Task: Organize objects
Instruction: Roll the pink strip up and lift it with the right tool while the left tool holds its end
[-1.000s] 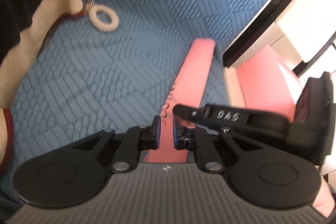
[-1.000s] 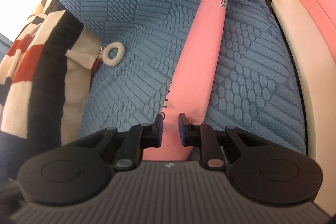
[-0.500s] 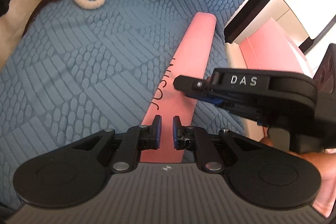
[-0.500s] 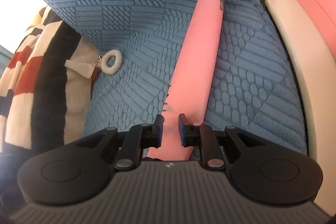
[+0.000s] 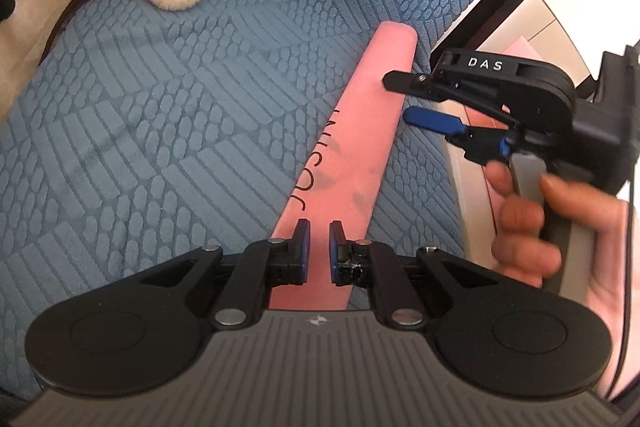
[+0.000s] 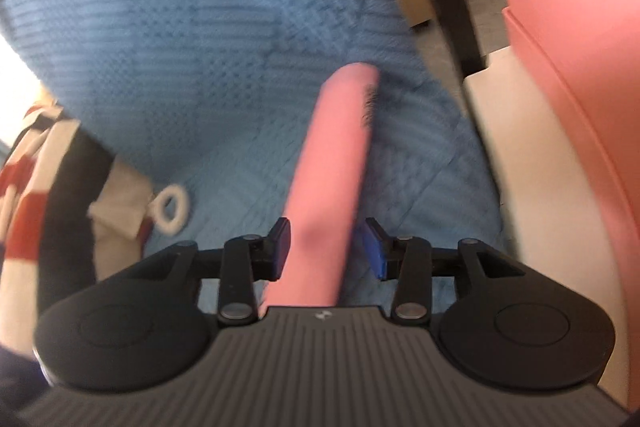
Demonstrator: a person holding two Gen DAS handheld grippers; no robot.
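While the long pink case (image 5: 352, 155) lies on the blue textured bedspread (image 5: 160, 115) near its right edge, left gripper (image 5: 319, 251) jaws stand narrowly apart above its near end; right gripper (image 6: 326, 247) jaws spread wide, straddling it.

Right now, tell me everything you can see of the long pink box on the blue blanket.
The pink box is long, narrow and flat, matte like cardboard, with rounded far corners, dark lettering down its top and a black printed code near its far end. It lies flat on the textured blue blanket. The left tongs sit nearly closed over its near end; the right tongs straddle it, open.
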